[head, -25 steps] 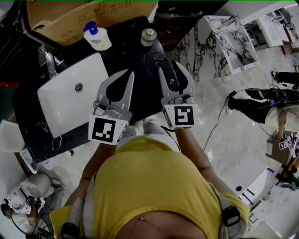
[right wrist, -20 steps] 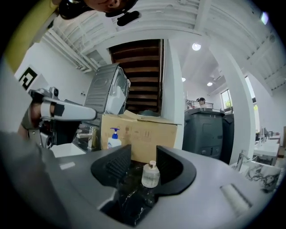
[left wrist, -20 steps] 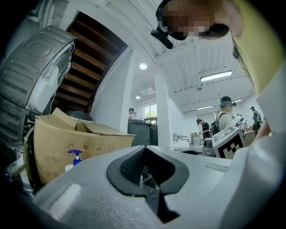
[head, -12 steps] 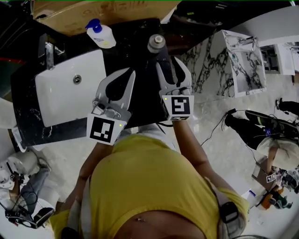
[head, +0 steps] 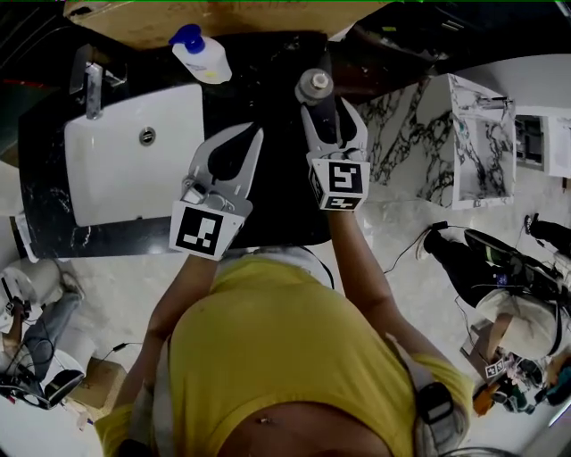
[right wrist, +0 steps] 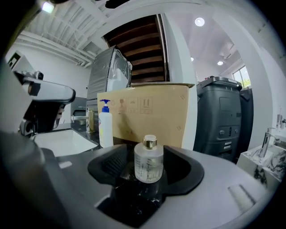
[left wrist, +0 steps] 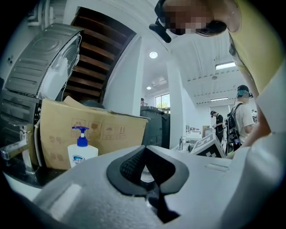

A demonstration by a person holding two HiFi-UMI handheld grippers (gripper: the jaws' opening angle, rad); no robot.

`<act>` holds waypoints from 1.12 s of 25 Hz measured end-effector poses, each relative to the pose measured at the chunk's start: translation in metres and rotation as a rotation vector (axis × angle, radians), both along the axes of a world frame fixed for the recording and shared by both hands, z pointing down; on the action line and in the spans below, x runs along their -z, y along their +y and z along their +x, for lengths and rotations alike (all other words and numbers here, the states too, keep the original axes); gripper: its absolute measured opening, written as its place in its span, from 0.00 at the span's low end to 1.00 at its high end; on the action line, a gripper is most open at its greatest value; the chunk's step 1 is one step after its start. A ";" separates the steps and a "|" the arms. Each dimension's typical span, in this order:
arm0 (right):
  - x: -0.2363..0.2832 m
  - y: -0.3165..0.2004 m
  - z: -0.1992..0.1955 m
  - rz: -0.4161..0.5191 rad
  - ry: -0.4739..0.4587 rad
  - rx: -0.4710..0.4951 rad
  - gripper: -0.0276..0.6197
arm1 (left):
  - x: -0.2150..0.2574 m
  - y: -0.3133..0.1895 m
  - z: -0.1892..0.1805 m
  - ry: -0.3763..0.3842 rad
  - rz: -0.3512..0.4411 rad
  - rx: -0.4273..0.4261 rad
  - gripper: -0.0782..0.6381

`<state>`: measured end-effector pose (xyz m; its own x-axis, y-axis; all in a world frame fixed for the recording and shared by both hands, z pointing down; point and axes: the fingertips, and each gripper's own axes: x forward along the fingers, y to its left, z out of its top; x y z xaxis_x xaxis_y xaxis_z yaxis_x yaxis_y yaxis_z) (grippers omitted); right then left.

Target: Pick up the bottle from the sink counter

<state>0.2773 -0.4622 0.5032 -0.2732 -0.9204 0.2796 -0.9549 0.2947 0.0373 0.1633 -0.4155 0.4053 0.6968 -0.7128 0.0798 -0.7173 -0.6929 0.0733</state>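
A small frosted glass bottle [head: 314, 87] with a silver cap stands upright on the black sink counter [head: 277, 201], right of the basin. My right gripper [head: 326, 111] reaches up to it. In the right gripper view the bottle [right wrist: 149, 162] stands between the two dark jaws, which are opening, and the pads do not press on it. My left gripper [head: 252, 136] hovers over the counter to the left of the right one. Its jaw tips meet with nothing held.
A white pump bottle [head: 201, 55] with a blue top stands behind the white basin [head: 116, 156], near a cardboard box [head: 223, 12]. A chrome faucet [head: 89, 78] sits at the basin's far left. The counter's right edge drops to a marble floor [head: 419, 205].
My right gripper has moved forward to the small bottle and its jaws have spread wider. The left gripper has kept its place beside it.
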 end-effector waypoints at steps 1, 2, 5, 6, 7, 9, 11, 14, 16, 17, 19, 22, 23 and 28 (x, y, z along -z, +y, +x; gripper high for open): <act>-0.004 -0.003 0.000 -0.005 -0.003 0.003 0.41 | -0.005 -0.002 0.001 -0.005 -0.010 0.001 0.11; -0.008 -0.007 0.001 -0.009 -0.005 0.007 0.42 | -0.011 -0.003 0.003 -0.009 -0.020 0.001 0.11; -0.021 -0.015 0.002 -0.037 -0.006 0.004 0.45 | -0.024 -0.008 0.006 -0.006 -0.056 -0.003 0.11; -0.025 -0.018 0.003 -0.047 -0.007 0.002 0.45 | -0.027 -0.009 0.007 -0.005 -0.065 -0.003 0.11; -0.028 -0.021 0.003 -0.055 -0.008 0.002 0.45 | -0.029 -0.009 0.007 -0.005 -0.073 -0.002 0.11; -0.033 -0.027 0.001 -0.070 -0.022 0.008 0.47 | -0.032 -0.010 0.007 -0.007 -0.088 0.004 0.11; -0.035 -0.033 0.000 -0.080 -0.038 0.013 0.47 | -0.037 -0.011 0.004 -0.004 -0.107 0.015 0.11; -0.036 -0.042 -0.001 -0.080 -0.041 0.015 0.49 | -0.042 -0.013 0.000 0.000 -0.126 0.031 0.11; -0.036 -0.047 -0.002 -0.087 -0.049 0.010 0.51 | -0.043 -0.013 -0.003 0.000 -0.132 0.039 0.11; -0.037 -0.049 -0.002 -0.091 -0.054 0.006 0.51 | -0.044 -0.014 -0.005 0.003 -0.136 0.043 0.11; -0.040 -0.052 -0.003 -0.103 -0.070 0.002 0.52 | -0.046 -0.013 -0.008 0.009 -0.145 0.051 0.11; -0.042 -0.058 -0.005 -0.114 -0.097 -0.004 0.53 | -0.050 -0.012 -0.013 0.012 -0.158 0.060 0.11; -0.042 -0.060 -0.005 -0.115 -0.099 -0.009 0.53 | -0.051 -0.011 -0.014 0.013 -0.161 0.061 0.11; -0.040 -0.061 -0.005 -0.104 -0.088 -0.030 0.54 | -0.050 -0.007 -0.020 0.020 -0.160 0.064 0.11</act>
<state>0.2727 -0.5233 0.5436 -0.2738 -0.8958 0.3501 -0.9615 0.2640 -0.0762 0.1437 -0.4222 0.4550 0.6531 -0.7349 0.1827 -0.7568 -0.6243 0.1937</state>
